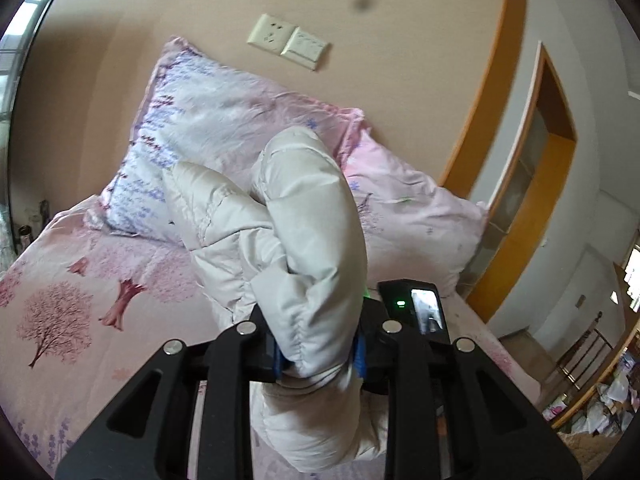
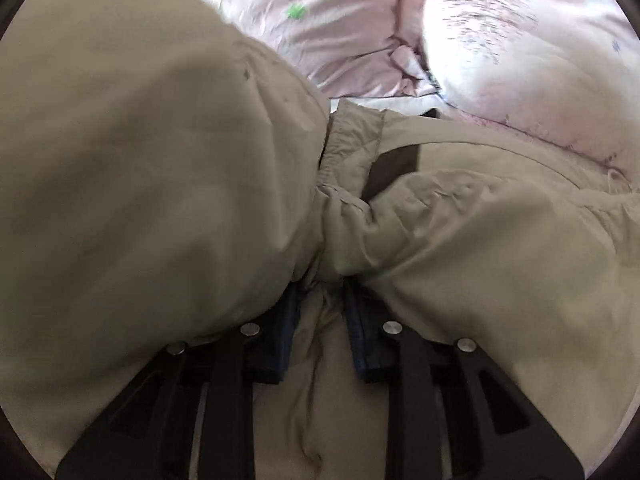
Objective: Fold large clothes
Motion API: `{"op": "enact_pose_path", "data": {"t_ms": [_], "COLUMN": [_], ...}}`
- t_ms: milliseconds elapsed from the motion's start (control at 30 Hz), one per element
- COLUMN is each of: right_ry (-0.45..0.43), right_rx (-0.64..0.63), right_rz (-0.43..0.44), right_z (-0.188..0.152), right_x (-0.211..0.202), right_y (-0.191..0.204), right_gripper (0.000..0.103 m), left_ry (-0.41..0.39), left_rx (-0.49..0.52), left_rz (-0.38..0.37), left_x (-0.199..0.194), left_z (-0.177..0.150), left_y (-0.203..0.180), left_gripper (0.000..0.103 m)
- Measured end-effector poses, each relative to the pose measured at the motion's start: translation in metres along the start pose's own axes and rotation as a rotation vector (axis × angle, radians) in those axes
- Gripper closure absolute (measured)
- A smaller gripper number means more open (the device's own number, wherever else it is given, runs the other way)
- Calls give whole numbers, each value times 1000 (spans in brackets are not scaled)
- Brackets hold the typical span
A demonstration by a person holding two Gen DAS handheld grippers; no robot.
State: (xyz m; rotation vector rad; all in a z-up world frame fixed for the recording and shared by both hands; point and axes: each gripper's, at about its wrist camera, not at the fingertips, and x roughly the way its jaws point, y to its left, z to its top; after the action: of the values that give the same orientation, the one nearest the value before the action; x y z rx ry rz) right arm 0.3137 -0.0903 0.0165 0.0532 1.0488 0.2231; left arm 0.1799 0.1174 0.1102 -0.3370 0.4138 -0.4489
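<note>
My left tool (image 1: 319, 354) pinches a puffy sleeve cuff of the pale padded jacket (image 1: 304, 216), lifted above the pink tree-print bed (image 1: 60, 312); two pillows (image 1: 224, 128) lean against the wall behind.

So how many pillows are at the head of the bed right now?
2. One pillow leans upright against the wall on the left; the other pillow lies to its right, towards the door. The puffer jacket held up by the left gripper may hide more.

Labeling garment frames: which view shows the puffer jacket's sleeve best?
Left wrist. The sleeve arches up from the left gripper, cuff clamped, outline clear against the pillows. Right wrist shows only close, blurry jacket fabric bunched around the right gripper.
</note>
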Motion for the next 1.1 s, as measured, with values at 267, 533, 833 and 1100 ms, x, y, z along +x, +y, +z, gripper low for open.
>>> {"op": "enact_pose_path", "data": {"t_ms": [267, 533, 833, 1100], "right_ry": [43, -162, -231, -263], "right_rx": [-56, 72, 263, 376], "right_rz": [-50, 85, 32, 10], "right_z": [7, -21, -62, -88], "right_x": [19, -66, -112, -126], "right_y": [-4, -74, -164, -209], "right_gripper": [77, 69, 55, 55], "left_ry": [16, 21, 51, 141], "left_rx": [37, 84, 160, 261], "left_rz": [-27, -94, -203, -295], "left_x": [10, 16, 42, 86], "left_z": [-2, -3, -14, -40], "left_y": [-21, -51, -109, -177], "left_gripper": [76, 75, 74, 74]}}
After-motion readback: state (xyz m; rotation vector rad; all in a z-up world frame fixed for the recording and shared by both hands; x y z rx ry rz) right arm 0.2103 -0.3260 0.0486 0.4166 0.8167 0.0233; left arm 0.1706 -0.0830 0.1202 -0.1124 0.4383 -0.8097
